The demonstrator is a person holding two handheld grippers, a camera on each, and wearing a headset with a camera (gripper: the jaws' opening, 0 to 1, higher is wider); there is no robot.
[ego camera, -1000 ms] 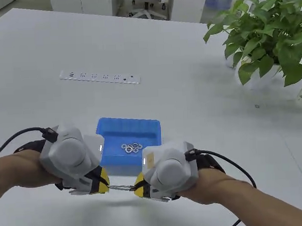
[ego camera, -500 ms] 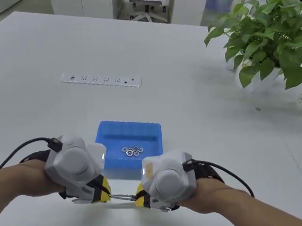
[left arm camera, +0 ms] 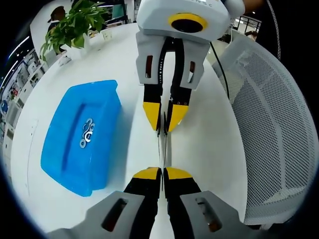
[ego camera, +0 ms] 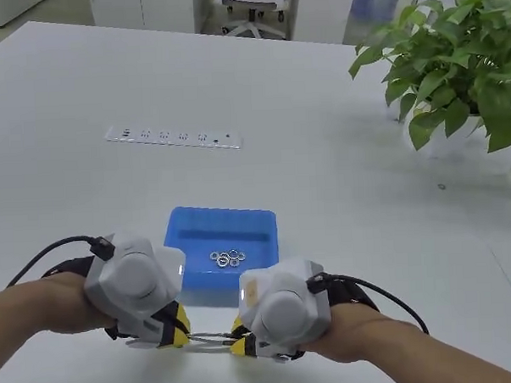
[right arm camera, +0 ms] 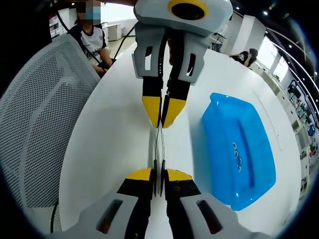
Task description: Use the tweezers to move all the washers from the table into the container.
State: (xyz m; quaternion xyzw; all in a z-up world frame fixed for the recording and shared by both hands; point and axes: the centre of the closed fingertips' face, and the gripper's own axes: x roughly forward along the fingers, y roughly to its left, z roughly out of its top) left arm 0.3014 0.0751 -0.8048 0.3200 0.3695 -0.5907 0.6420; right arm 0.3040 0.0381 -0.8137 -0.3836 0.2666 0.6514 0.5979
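Both tools clamp the tweezers [left arm camera: 162,147]; washers [ego camera: 228,258] lie in the container [ego camera: 194,232].
The left tool [left arm camera: 161,174] and right tool [left arm camera: 166,117] meet tip to tip, each closed on one end of the thin steel pair. The blue container sits at 12 o'clock from them, a silver cluster inside. No loose ring seems to lie on the counter [ego camera: 322,155]: job likely done; next, lay the tweezers down.
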